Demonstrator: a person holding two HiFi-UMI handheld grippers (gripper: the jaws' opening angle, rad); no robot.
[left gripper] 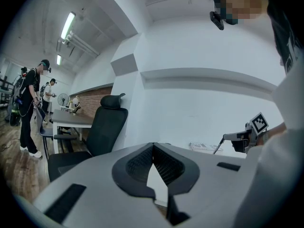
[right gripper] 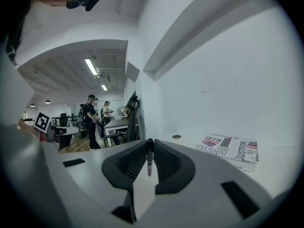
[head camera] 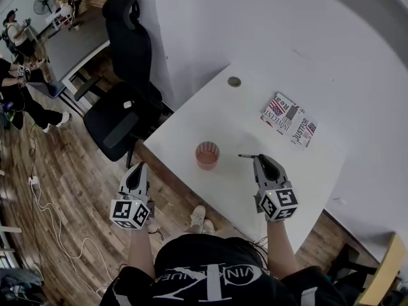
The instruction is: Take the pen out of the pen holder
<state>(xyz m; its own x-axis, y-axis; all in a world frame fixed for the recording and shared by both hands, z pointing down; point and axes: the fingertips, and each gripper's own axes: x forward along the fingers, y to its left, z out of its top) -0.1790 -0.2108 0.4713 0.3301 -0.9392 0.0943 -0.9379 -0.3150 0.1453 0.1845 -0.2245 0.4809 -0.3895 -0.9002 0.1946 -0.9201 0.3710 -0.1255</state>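
Note:
A pinkish round pen holder (head camera: 207,155) stands on the white table (head camera: 223,113) near its front edge; I see nothing inside it. My right gripper (head camera: 259,159) hovers just right of the holder, shut on a dark pen (head camera: 247,156) that sticks out level toward the holder's right side. In the right gripper view the pen (right gripper: 149,156) is clamped upright between the pads of the right gripper (right gripper: 149,148). My left gripper (head camera: 139,168) hangs off the table's left edge over the floor, jaws together with nothing in them (left gripper: 153,146). From there the right gripper (left gripper: 247,139) and pen (left gripper: 218,146) show.
A printed magazine (head camera: 290,120) lies at the table's far right, near the wall. A round cable grommet (head camera: 234,81) sits at the back. A black office chair (head camera: 124,101) stands left of the table. People stand in the far room (right gripper: 92,120).

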